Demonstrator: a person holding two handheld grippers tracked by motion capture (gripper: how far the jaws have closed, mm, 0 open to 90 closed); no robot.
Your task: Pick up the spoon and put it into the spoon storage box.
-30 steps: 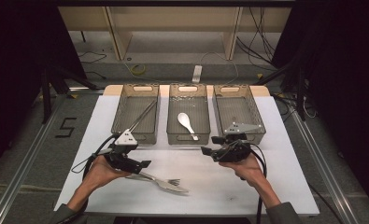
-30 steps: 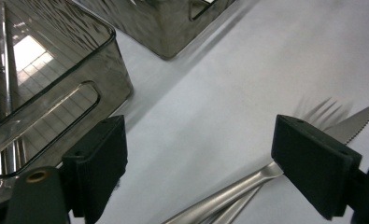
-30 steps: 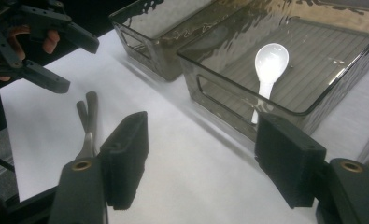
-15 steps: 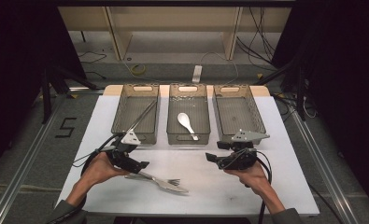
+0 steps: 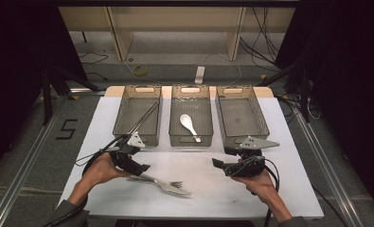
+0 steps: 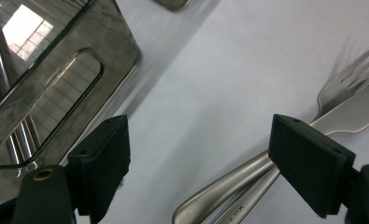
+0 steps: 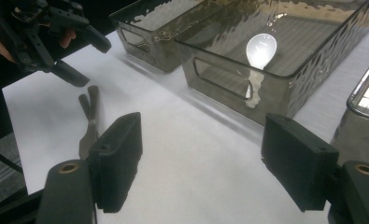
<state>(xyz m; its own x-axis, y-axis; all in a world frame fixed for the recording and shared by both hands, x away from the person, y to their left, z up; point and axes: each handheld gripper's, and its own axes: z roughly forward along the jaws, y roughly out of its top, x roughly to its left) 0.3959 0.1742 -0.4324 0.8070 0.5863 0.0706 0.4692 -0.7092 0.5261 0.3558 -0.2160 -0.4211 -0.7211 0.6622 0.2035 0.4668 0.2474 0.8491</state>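
A metal fork point(image 5: 175, 185) and knife point(image 5: 149, 178) lie side by side on the white table near its front. My left gripper point(image 5: 142, 169) sits low over their handle ends, open. In the left gripper view the handles point(image 6: 229, 186) run under the right jaw, with the fork point(image 6: 343, 84) tines beyond, and my left gripper point(image 6: 201, 154) grips nothing. My right gripper point(image 5: 218, 163) hovers open over bare table to the right, pointing left. In the right gripper view my right gripper point(image 7: 203, 156) is empty, and the cutlery point(image 7: 89, 122) lies beyond its left jaw.
Three clear grey bins stand in a row behind: the left bin point(image 5: 123, 118) holds long metal rods point(image 5: 144, 118), the middle bin point(image 5: 191, 139) a white spoon point(image 5: 189, 126), and the right bin point(image 5: 260, 124) nothing. Table edges lie close to both forearms.
My right gripper has drawn back from the bins toward the front edge and slightly right. My left gripper stays over the cutlery handles, barely shifted.
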